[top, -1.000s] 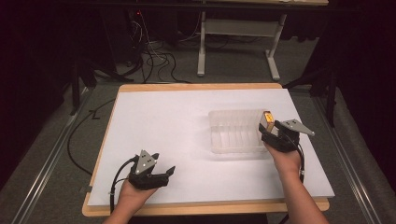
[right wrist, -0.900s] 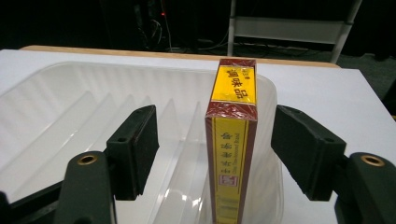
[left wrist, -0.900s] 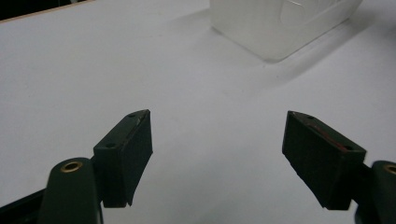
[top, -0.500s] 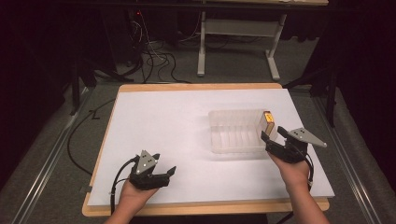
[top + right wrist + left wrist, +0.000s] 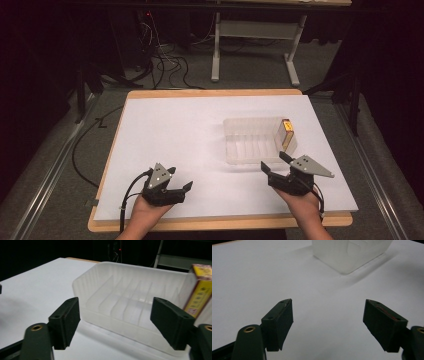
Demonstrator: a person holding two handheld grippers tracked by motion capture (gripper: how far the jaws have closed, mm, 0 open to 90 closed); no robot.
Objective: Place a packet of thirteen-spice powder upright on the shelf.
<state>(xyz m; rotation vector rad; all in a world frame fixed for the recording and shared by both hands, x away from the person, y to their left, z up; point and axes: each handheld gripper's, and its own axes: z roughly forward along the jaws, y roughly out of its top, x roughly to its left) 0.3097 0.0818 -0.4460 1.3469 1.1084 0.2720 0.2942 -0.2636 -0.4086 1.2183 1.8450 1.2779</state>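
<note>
A clear plastic bin (image 5: 250,145) with ribbed dividers lies on the white table top (image 5: 170,135). A yellow box (image 5: 286,134) stands upright in the bin's right end. My right gripper (image 5: 274,163) hovers just in front of the bin's near wall. Its jaws have just been opening and now stand open with nothing between them. In the right gripper view the bin (image 5: 125,302) and the yellow box (image 5: 200,293) lie beyond the gripper (image 5: 116,302). My left gripper (image 5: 181,181) rests near the front left, open and empty. In the left gripper view the bin (image 5: 350,251) is far ahead of the gripper (image 5: 328,305).
The wooden table edge (image 5: 220,222) runs along the front below both hands. Behind the table are a desk frame (image 5: 255,35) and loose cables (image 5: 165,65) on the floor. A black cable (image 5: 85,145) runs past the table's left side.
The right gripper has let go of the yellow box, opened, and drawn back toward the front edge. The box stays standing in the bin. The left gripper has not moved.
</note>
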